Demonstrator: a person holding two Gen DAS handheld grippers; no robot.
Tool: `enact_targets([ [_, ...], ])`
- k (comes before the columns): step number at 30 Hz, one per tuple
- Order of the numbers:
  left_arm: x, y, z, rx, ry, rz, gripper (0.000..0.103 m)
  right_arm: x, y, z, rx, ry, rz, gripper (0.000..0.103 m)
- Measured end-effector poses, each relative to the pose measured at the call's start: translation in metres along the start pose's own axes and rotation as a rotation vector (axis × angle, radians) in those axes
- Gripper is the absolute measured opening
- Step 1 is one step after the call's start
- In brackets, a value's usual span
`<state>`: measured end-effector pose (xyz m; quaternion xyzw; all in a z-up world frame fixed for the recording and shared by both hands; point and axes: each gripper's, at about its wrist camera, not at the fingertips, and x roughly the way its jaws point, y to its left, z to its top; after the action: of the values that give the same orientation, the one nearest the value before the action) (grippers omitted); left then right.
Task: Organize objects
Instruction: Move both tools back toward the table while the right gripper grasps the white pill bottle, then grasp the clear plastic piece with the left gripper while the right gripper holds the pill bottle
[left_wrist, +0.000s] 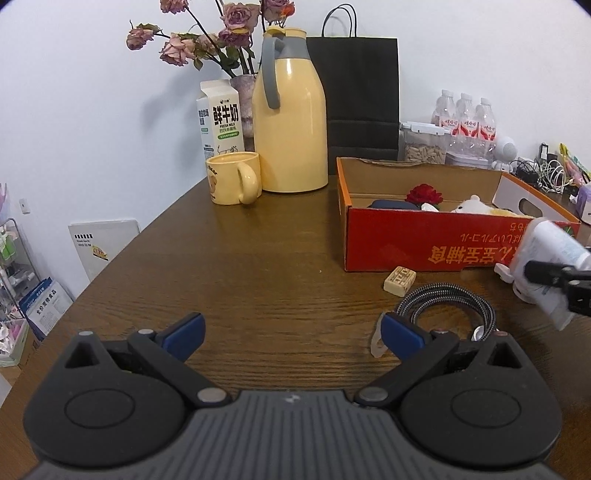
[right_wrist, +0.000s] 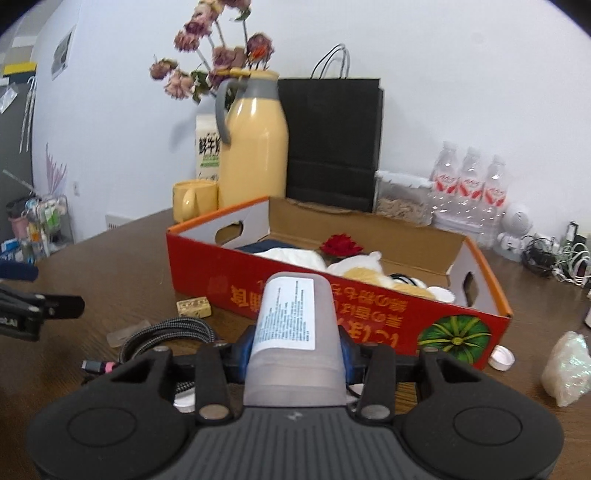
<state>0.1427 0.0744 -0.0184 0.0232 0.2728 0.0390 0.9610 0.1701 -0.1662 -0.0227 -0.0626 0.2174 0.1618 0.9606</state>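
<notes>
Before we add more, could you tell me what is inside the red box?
Inside the red box: a red flower, a dark blue item, white cloth and a plush toy. Anything beneath is covered.

I am looking across a dark brown wood-grain table (left_wrist: 258, 266) toward a plain white wall (left_wrist: 92, 74) that is running along its far edge. Soft, even light is falling on both. Past the table's left edge, a wire rack (left_wrist: 14, 258) is standing on the floor, and a white panel (left_wrist: 103, 243) is leaning against the wall.
</notes>
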Motion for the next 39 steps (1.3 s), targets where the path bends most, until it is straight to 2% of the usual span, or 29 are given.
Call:
enact_targets([
  [14, 0.025, -0.018, -0.003, 0.085, 0.086, -0.041, 0.103, -0.024, -0.031, -0.019, 0.044, -0.021, -0.109, 0.041],
  [17, 0.031, -0.023, -0.006, 0.113, 0.115, -0.050, 0.084, -0.023, -0.032, -0.020, 0.045, -0.016, -0.108, 0.041],
  [20, 0.033, -0.024, -0.005, 0.106, 0.115, -0.078, 0.077, -0.022, -0.030, -0.021, 0.038, -0.015, -0.106, 0.041],
  [23, 0.035, -0.026, -0.004, 0.103, 0.109, -0.122, 0.061, -0.022, -0.028, -0.021, 0.034, -0.014, -0.106, 0.041],
  [25, 0.035, -0.025, -0.003, 0.091, 0.110, -0.178, 0.036, -0.022, -0.028, -0.020, 0.034, -0.014, -0.106, 0.041],
  [27, 0.035, -0.027, -0.004, 0.088, 0.109, -0.211, 0.027, -0.022, -0.028, -0.020, 0.033, -0.013, -0.106, 0.041],
  [30, 0.034, -0.028, -0.005, 0.082, 0.105, -0.243, 0.006, -0.022, -0.027, -0.020, 0.032, -0.012, -0.106, 0.041],
  [39, 0.018, -0.030, -0.001, 0.039, 0.034, -0.237, 0.005, -0.023, -0.027, -0.021, 0.031, -0.021, -0.106, 0.041],
])
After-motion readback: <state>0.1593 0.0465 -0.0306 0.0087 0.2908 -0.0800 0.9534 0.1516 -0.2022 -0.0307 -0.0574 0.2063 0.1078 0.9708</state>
